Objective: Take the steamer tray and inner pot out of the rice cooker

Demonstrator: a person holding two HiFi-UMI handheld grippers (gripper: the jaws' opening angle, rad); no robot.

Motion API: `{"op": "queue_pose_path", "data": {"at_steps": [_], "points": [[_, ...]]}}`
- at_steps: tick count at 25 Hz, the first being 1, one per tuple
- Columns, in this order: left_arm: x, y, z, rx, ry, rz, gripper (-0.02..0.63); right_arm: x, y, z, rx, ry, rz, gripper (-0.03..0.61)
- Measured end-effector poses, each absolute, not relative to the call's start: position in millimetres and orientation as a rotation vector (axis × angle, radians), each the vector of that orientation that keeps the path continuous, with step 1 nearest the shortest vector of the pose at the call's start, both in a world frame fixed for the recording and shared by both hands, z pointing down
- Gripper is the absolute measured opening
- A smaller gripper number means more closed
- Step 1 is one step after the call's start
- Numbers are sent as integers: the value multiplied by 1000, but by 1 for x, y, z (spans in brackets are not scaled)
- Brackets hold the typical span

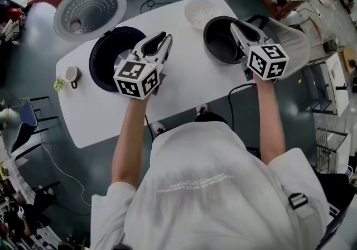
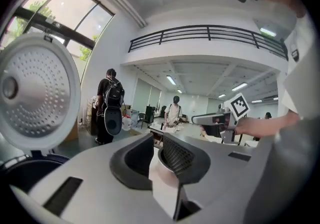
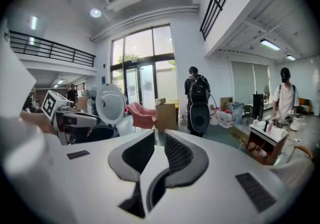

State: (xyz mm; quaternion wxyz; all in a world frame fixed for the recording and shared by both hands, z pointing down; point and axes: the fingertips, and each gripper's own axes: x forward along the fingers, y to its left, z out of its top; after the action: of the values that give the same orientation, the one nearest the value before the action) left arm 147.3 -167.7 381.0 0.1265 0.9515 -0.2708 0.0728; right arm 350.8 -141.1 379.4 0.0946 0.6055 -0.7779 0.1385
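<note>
Black inner pot (image 1: 220, 45) and steamer tray (image 1: 199, 13) sit out at one o'clock, so the task looks complete; left gripper (image 1: 163, 38) and right gripper (image 1: 239, 27), narrowly parted and empty, need only retreat.

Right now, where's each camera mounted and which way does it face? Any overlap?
Head view: on the person's head, looking steeply down at the table; shows both forearms, left gripper, right gripper.
Left gripper view: on the left gripper, looking along its parted, empty jaws; cooker lid at left, right gripper at right.
Right gripper view: on the right gripper, along its parted, empty jaws toward the windows.
Shared: both gripper views catch that lid.
</note>
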Motion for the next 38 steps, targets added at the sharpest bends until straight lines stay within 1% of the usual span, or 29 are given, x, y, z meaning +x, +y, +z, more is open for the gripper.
{"op": "queue_pose_path", "data": {"at_steps": [2, 6, 14, 19, 30, 38], "points": [[124, -169, 372, 2822, -856, 250, 49, 322, -151, 364, 1729, -2388, 357, 74], [72, -173, 359, 2850, -1019, 292, 28, 276, -163, 347, 1630, -2444, 266, 44], [-33, -189, 324, 2815, -1330, 284, 15, 185, -181, 315, 1434, -2627, 135, 29], [-76, -188, 300, 2785, -1473, 241, 14, 140, -179, 296, 1276, -2720, 60, 28], [-92, -170, 266, 2821, -1535, 158, 15, 104, -174, 261, 1182, -2829, -45, 26], [-90, -166, 251, 2865, -1555, 185, 15, 93, -170, 248, 1134, -2872, -85, 26]]}}
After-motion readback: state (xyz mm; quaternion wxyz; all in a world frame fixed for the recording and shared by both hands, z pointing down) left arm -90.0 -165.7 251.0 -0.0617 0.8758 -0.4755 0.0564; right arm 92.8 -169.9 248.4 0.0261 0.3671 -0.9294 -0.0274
